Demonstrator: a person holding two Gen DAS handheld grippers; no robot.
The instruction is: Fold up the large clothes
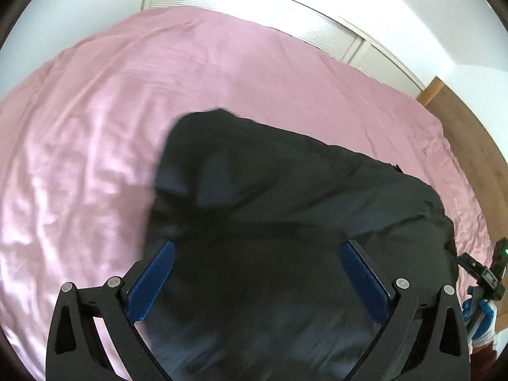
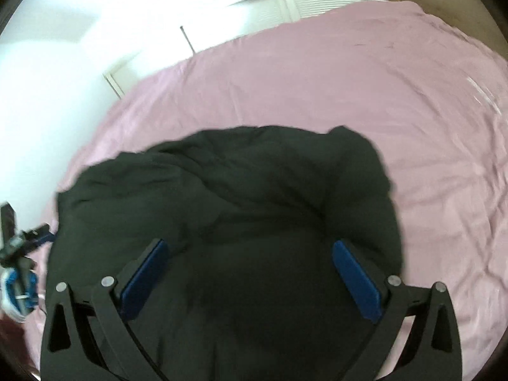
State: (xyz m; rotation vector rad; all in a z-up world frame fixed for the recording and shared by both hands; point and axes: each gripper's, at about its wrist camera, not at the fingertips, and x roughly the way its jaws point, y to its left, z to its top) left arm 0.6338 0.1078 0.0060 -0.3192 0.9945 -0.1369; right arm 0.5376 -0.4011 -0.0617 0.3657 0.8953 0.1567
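Observation:
A large black garment [image 1: 285, 209] lies bunched and creased on a pink bed sheet [image 1: 127, 101]. My left gripper [image 1: 258, 247] is open, its blue-padded fingers [image 1: 152, 282] spread wide just above the cloth, holding nothing. In the right wrist view the same garment [image 2: 241, 197] fills the lower middle on the sheet [image 2: 397, 101]. My right gripper [image 2: 250, 246] is open too, its blue pads [image 2: 355, 282] wide apart over the cloth. The right gripper shows at the right edge of the left wrist view [image 1: 482, 279]; the left gripper shows at the left edge of the right wrist view [image 2: 19, 254].
White louvred closet doors [image 1: 317, 22] stand behind the bed. Wooden floor [image 1: 470, 133] runs along the bed's right side. A white wall [image 2: 47, 79] and a thin dark pole [image 2: 187, 38] stand past the bed's left edge.

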